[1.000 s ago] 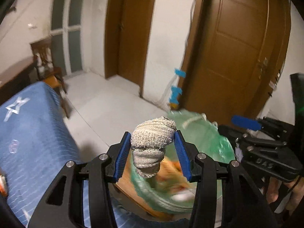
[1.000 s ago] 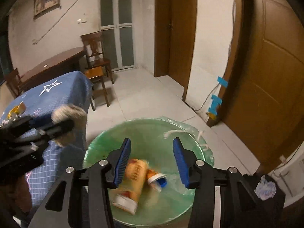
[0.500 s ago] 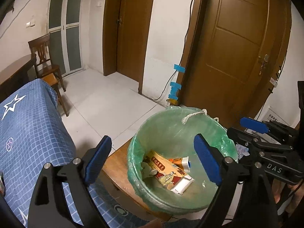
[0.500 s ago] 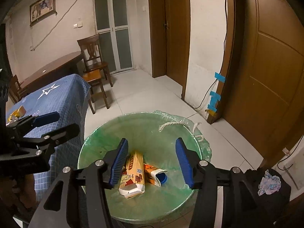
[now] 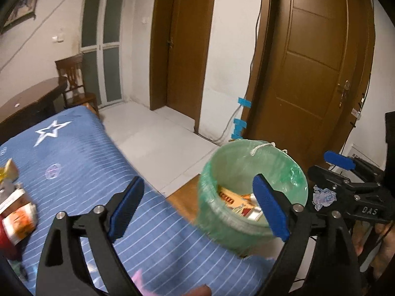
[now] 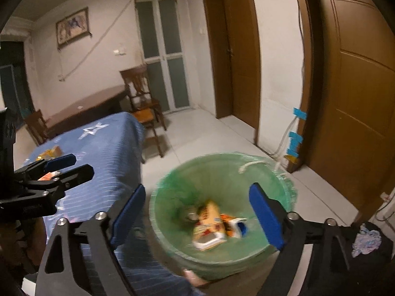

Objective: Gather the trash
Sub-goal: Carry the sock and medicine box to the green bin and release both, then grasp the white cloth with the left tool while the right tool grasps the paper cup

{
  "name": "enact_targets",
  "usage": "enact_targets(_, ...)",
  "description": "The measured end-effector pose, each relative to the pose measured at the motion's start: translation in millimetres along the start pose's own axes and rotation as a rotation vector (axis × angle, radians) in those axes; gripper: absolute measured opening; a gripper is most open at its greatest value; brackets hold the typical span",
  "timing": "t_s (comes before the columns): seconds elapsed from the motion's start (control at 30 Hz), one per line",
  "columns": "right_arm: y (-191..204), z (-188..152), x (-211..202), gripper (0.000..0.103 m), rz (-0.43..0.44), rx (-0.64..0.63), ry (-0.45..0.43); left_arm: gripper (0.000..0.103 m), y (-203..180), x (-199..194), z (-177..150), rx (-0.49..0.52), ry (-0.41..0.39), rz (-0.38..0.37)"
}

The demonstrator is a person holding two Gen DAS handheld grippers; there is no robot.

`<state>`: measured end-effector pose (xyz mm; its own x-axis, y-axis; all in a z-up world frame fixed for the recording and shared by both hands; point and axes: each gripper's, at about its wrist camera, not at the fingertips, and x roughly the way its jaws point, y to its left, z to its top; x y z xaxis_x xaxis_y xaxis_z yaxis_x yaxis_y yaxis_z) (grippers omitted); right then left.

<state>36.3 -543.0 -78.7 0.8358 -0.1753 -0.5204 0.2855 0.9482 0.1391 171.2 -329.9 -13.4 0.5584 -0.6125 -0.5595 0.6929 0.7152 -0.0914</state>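
Observation:
A bin with a green liner (image 5: pixel 246 162) stands beside the blue-clothed table (image 5: pixel 81 162). Inside it lie a yellow packet (image 6: pixel 209 227), a carton with a blue cap (image 6: pixel 237 227) and a grey rag ball (image 6: pixel 187 215). My left gripper (image 5: pixel 198 177) hangs over the table's edge, left of the bin, jaws opening with nothing between them. My right gripper (image 6: pixel 198 186) hovers above the bin's near rim, jaws also opening and empty. Orange packets (image 5: pixel 19 219) lie on the cloth at far left. Each gripper shows in the other's view: the right gripper (image 5: pixel 328 166), the left gripper (image 6: pixel 81 164).
The bin rests on a low wooden stool (image 5: pixel 185 197). A wooden chair (image 6: pixel 140 98) and a dark table (image 6: pixel 86 108) stand behind the blue table. Brown doors (image 5: pixel 316 74) line the right wall. A crumpled wrapper (image 6: pixel 365 239) lies on a black surface at the right.
The left gripper let go of the grey rag ball, which now lies in the bin, opened wide and swung left over the blue cloth. The right gripper opened wide and shifted left too.

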Motion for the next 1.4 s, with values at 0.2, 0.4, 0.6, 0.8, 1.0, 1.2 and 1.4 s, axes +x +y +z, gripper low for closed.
enact_targets(0.2,56,-20,-3,0.096,0.117,-0.034,0.006,0.090,44,-55,-30,-0.030,-0.026,0.060)
enact_targets(0.4,116,-40,10,0.096,0.214,-0.094,0.064,0.090,124,-103,-66,-0.121,0.002,0.167)
enact_targets(0.6,178,-55,23,0.096,0.315,-0.194,0.119,0.090,222,-152,-106,-0.225,0.077,0.317)
enact_targets(0.8,232,-62,34,0.096,0.397,-0.279,0.160,0.090,314,-186,-146,-0.334,0.171,0.453)
enact_targets(1.0,287,-66,41,0.096,0.480,-0.403,0.188,0.079,360,-180,-168,-0.401,0.265,0.401)
enact_targets(1.2,328,-69,52,0.096,0.549,-0.480,0.223,0.072,365,-161,-166,-0.377,0.291,0.404)
enact_targets(1.4,353,-70,64,0.096,0.601,-0.479,0.253,0.063,358,-130,-152,-0.317,0.308,0.429)
